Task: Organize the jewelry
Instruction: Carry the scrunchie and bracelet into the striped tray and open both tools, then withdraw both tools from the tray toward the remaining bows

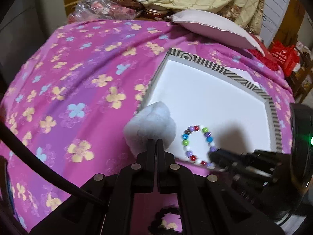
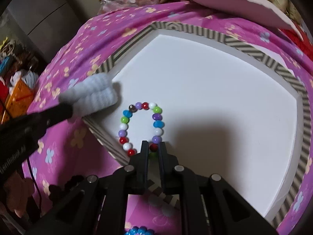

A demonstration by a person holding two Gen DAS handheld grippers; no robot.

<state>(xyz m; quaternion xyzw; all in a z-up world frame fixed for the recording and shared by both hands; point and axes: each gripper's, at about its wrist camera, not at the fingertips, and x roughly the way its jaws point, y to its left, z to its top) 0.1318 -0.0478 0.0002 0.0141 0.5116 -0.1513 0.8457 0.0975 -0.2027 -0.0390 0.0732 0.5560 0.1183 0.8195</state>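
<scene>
Bracelet (image 2: 140, 129) beads pinched by my right gripper (image 2: 153, 146), lying in the tray (image 2: 215, 90).
My left gripper (image 1: 156, 145) clamps a fluffy scrunchie (image 1: 149, 125) at the tray's edge.

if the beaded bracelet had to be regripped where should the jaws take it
Take the beaded bracelet across a single strand of its loop, on the near arc, coming steeply from above. It lies flat on the white floor of the striped tray, so jaws can straddle one bead. The right gripper already pinches there.

A multicoloured bead bracelet (image 2: 140, 128) lies looped in the white striped-rim tray (image 2: 215, 90), a fluffy pale-blue scrunchie (image 2: 93, 98) over its corner.
</scene>
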